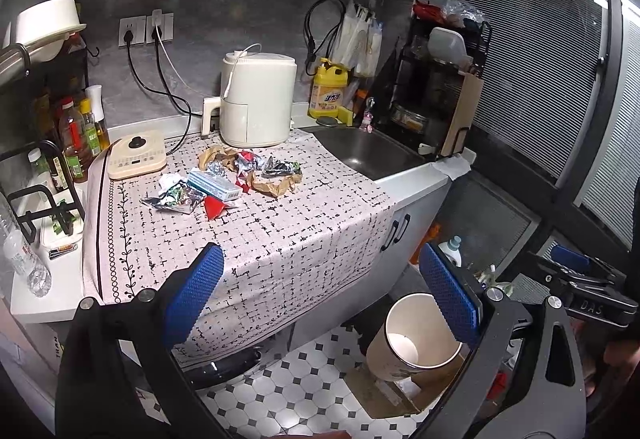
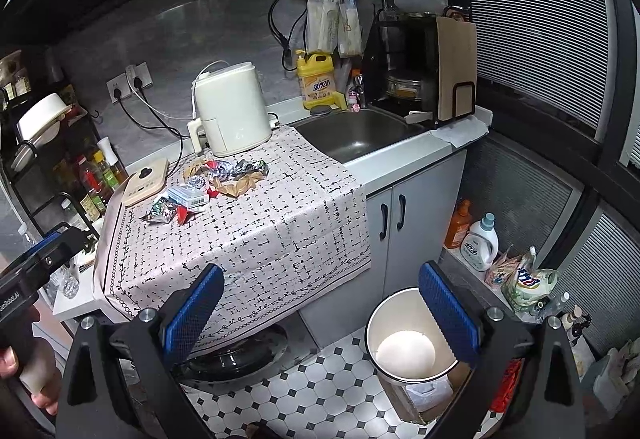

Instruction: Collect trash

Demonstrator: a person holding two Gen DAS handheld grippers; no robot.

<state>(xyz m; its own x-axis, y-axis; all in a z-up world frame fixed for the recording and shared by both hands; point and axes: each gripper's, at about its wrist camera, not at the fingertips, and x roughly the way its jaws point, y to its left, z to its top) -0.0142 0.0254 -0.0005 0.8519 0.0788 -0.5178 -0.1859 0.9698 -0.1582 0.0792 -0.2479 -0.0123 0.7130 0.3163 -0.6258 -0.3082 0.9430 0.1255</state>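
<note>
You are holding the left gripper (image 1: pixel 320 293) and the right gripper (image 2: pixel 320 309) spread wide, gripping nothing, both hanging off the counter's front edge. The trash pile (image 1: pixel 236 177) is lying on the patterned cloth (image 1: pixel 280 239) before the air fryer (image 1: pixel 256 99). The bin (image 2: pixel 404 339) is standing on the tiled floor (image 2: pixel 316 387) below.

Cloth (image 1: pixel 280 239) front bare; air fryer (image 1: pixel 256 103) blocks rear.

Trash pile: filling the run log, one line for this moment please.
left gripper open | right gripper open | wrapper pile untouched on tablecloth | bin empty
</note>
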